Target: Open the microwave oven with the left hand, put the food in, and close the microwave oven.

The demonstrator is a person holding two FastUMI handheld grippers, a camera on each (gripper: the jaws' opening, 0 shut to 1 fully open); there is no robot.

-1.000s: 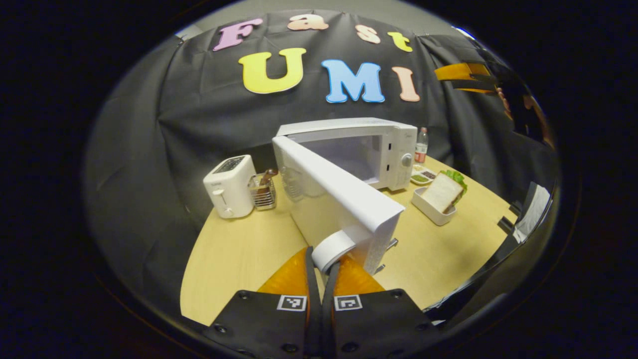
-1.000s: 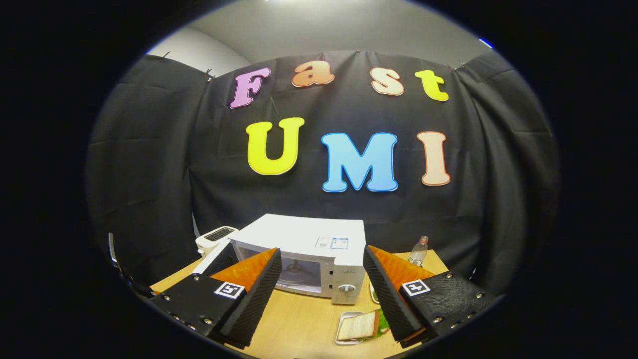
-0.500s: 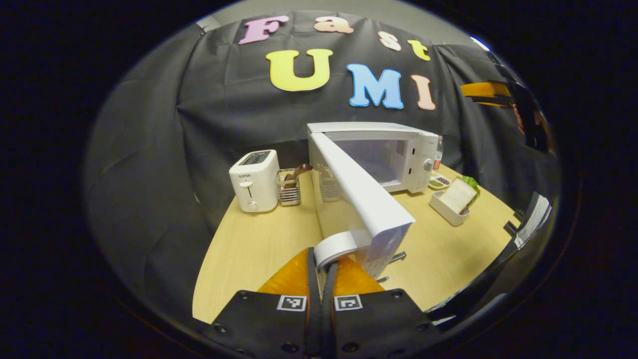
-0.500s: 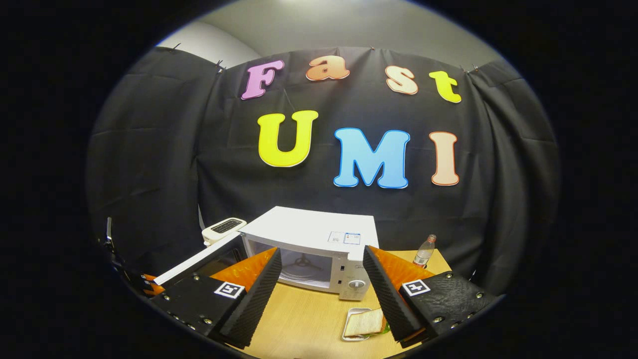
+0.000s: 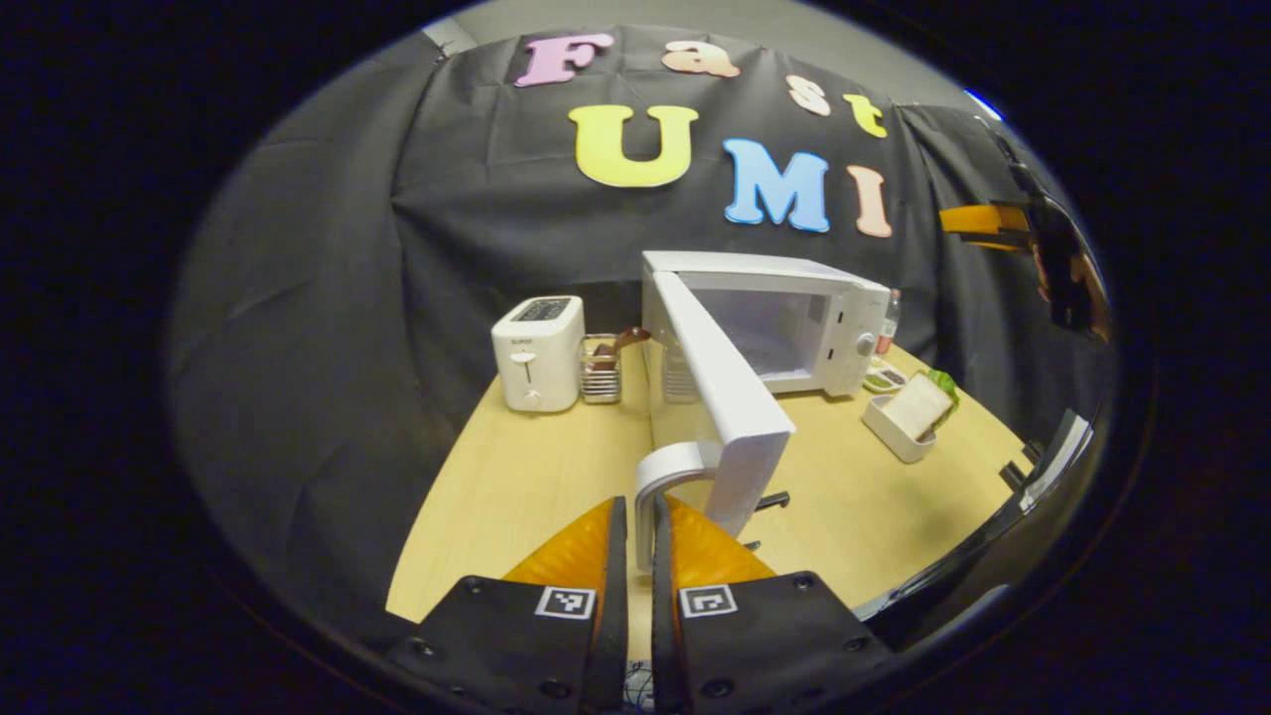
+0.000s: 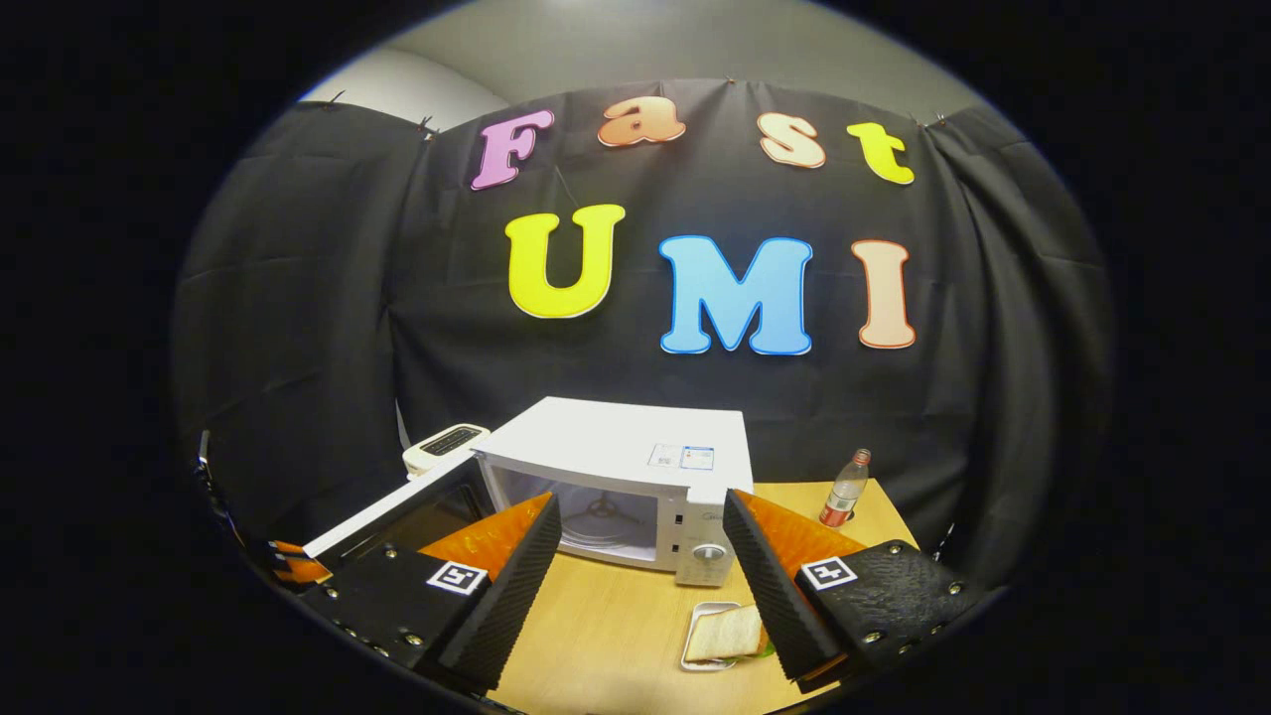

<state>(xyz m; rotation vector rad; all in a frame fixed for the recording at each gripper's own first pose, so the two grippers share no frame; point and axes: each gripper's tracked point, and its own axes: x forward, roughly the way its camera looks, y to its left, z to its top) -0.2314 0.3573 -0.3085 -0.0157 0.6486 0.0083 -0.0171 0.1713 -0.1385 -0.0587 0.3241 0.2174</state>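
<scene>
The white microwave [image 5: 794,308] stands at the back of the wooden table [image 5: 516,497], its door [image 5: 730,407] swung wide toward me and the cavity bare. My left gripper [image 5: 638,516] is shut on the door's white handle [image 5: 663,469], one orange finger on each side. A sandwich [image 5: 916,402] lies in a white tray right of the oven. High at the right edge a hand holds my right gripper [image 5: 978,220]. In the right gripper view that gripper [image 6: 640,501] hangs open above the table, facing the microwave [image 6: 621,467], with the sandwich [image 6: 723,636] below its right finger.
A white toaster [image 5: 536,353] and a wire basket [image 5: 599,367] stand left of the oven. A drink bottle [image 6: 844,489] and a small dish of sauces [image 5: 882,375] sit to its right. The table's front edge runs close under the left gripper.
The left gripper has pulled back with the handle, swinging the door further open. The right gripper stays open and has shifted only slightly.
</scene>
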